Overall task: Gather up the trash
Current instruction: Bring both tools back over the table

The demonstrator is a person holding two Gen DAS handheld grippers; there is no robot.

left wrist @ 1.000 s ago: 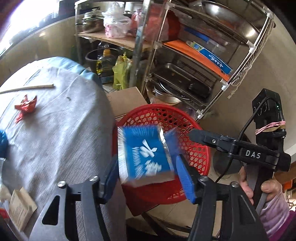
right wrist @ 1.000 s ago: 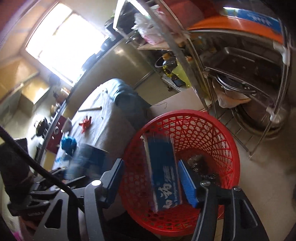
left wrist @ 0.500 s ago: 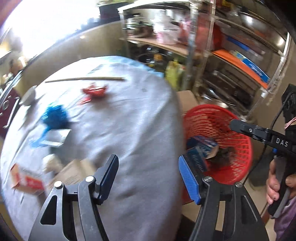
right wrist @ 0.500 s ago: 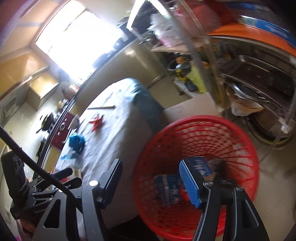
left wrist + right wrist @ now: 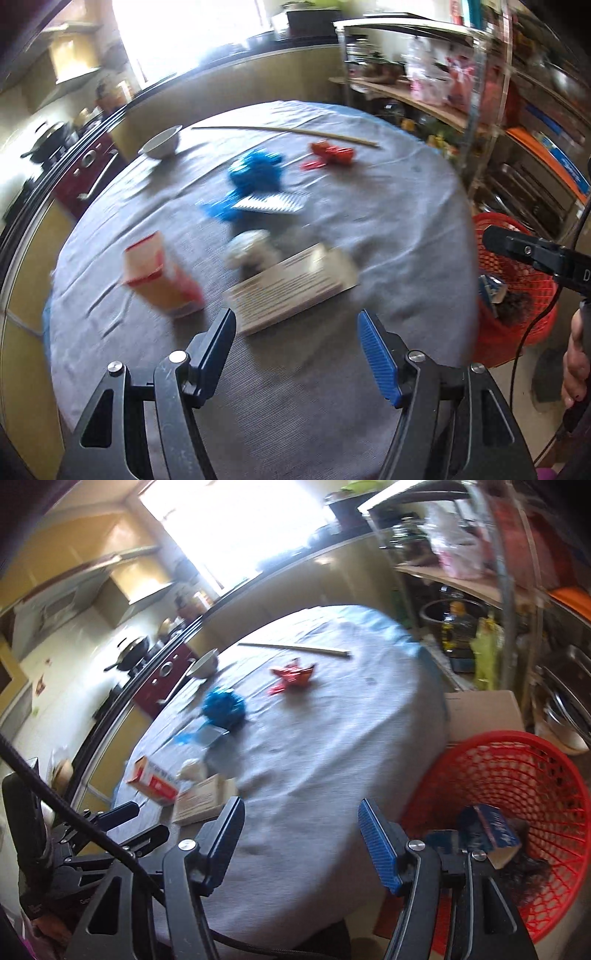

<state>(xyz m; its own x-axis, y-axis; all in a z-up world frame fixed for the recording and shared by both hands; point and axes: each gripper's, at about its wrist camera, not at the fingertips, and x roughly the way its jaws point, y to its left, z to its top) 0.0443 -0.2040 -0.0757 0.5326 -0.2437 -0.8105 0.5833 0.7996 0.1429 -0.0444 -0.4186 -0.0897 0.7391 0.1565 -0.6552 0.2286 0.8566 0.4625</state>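
Note:
My left gripper (image 5: pixel 295 347) is open and empty above the near part of the grey-clothed round table (image 5: pixel 388 229). Just beyond its fingertips lie a flat beige box (image 5: pixel 295 284), a red and white carton (image 5: pixel 159 277) and a white crumpled wad (image 5: pixel 251 251). Farther back are a blue crumpled wrapper (image 5: pixel 256 171), a blue and white packet (image 5: pixel 269 203) and a red wrapper (image 5: pixel 332 153). My right gripper (image 5: pixel 299 830) is open and empty over the table's edge, beside the red basket (image 5: pixel 517 768). Blue boxes (image 5: pixel 491 830) lie in that basket.
A long wooden stick (image 5: pixel 288 133) and a white bowl (image 5: pixel 162 142) sit at the table's far side. A metal shelf rack (image 5: pixel 509 590) full of kitchenware stands behind the basket, with a cardboard box (image 5: pixel 480 709) at its foot. A stove counter (image 5: pixel 147 664) runs along the left wall.
A second ago each gripper had a blue box between its fingers over the basket. Both boxes now lie in the basket, and both grippers have swung left toward the table.

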